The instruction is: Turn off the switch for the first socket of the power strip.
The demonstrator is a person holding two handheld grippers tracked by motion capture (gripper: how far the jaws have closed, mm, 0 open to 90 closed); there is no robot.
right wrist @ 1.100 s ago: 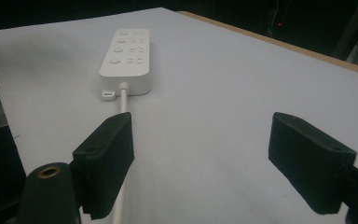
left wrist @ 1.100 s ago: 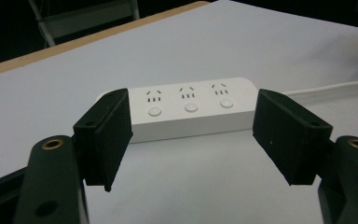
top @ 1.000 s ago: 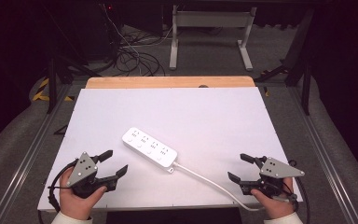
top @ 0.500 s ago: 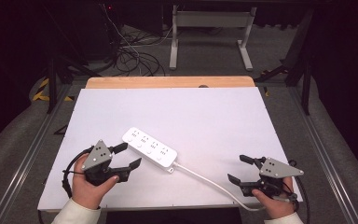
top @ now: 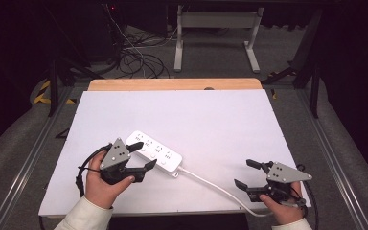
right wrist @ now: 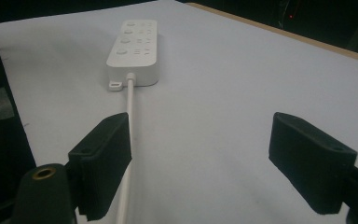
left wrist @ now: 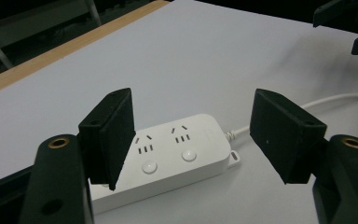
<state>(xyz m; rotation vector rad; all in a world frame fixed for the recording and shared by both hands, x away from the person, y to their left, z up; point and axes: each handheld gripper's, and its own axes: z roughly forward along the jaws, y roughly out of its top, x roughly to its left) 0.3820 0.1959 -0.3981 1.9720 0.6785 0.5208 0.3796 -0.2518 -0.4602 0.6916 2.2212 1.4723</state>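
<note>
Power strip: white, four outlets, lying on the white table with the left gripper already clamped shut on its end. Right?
Not quite. The left gripper is open: in the left gripper view its jaws stand wide apart, with the power strip beyond them, not pinched. The rest holds: it is white and lies on the white table.

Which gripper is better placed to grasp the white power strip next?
Left. The left gripper, jaws open, is right at the power strip; the right gripper sits farther off, near its cord.

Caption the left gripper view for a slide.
Open left hand-held gripper approaching a white power strip on the table.
</note>
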